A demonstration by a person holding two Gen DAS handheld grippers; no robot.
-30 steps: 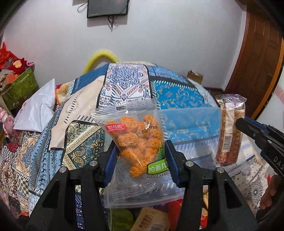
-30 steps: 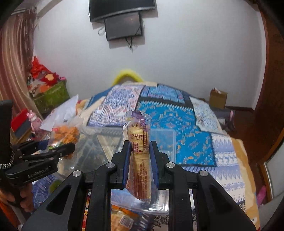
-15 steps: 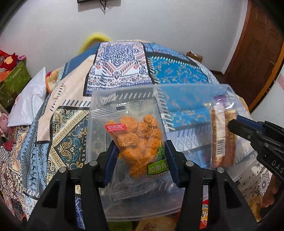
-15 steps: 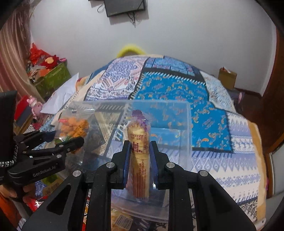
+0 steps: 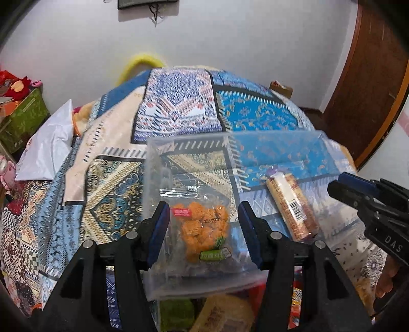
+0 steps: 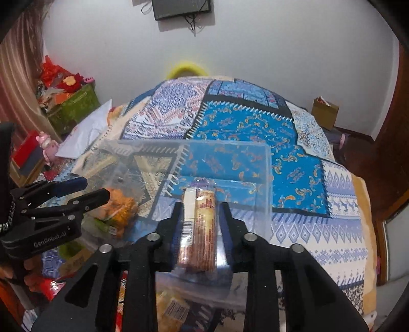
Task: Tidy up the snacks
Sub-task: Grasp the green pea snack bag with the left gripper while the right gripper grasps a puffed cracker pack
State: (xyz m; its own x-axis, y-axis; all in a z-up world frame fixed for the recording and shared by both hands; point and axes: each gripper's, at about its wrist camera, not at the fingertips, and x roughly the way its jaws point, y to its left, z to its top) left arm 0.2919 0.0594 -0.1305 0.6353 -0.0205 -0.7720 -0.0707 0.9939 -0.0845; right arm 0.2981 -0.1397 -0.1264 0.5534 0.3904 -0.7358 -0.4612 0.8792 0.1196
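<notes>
Left wrist view, nearest first: loose snack packets (image 5: 219, 314) lie at the bottom edge, under the near rim of a clear plastic box (image 5: 281, 143); the left gripper (image 5: 203, 229) stands just above them with its jaws spread wide, gripping nothing; the bag of orange puffs (image 5: 202, 227) lies between the blue pads without touching either, resting on the box floor at its left side. Beside it to the right, the long biscuit pack (image 5: 291, 206) lies tilted on the box floor; the right gripper (image 5: 350, 189) enters from the right edge, apart from that pack.

Right wrist view, nearest first: the right gripper (image 6: 200, 224) has its jaws parted, the biscuit pack (image 6: 200, 224) lying lengthwise in the gap, a sliver of space showing on each side, so it is released; the left gripper (image 6: 81, 190) reaches in from the left over the puffs bag (image 6: 120, 209); the clear box (image 6: 265, 178) sits on a patterned bedspread (image 6: 294, 163); farther off, a white pillow (image 6: 89, 127), green boxes (image 6: 74, 107), then the white wall (image 6: 255, 51) with a dark screen (image 6: 181, 7).
</notes>
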